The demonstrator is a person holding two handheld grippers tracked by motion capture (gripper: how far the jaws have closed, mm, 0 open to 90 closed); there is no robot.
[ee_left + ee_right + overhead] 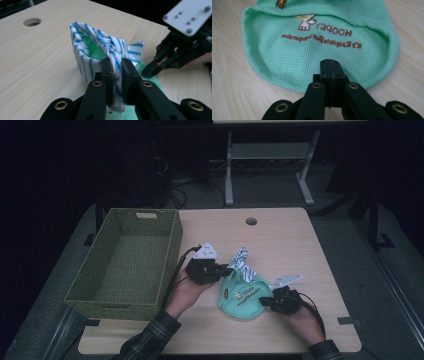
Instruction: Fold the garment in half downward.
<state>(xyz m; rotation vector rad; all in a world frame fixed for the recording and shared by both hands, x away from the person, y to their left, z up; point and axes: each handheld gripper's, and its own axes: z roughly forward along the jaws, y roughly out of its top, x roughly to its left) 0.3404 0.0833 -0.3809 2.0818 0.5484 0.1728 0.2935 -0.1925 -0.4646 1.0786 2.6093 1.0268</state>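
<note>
Left gripper view: left gripper (117, 66) pinches the striped collar (100, 47) of the green garment (319, 45), lifted off the table (280, 240). Right gripper (330, 65), jaws pressed together, nips the garment's hem. Basket (170, 245) sits just left.

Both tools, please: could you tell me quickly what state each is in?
Left tool: shut on the striped collar.
Right tool: shut, resting on the green garment's edge; whether it grips it cannot be told.
</note>
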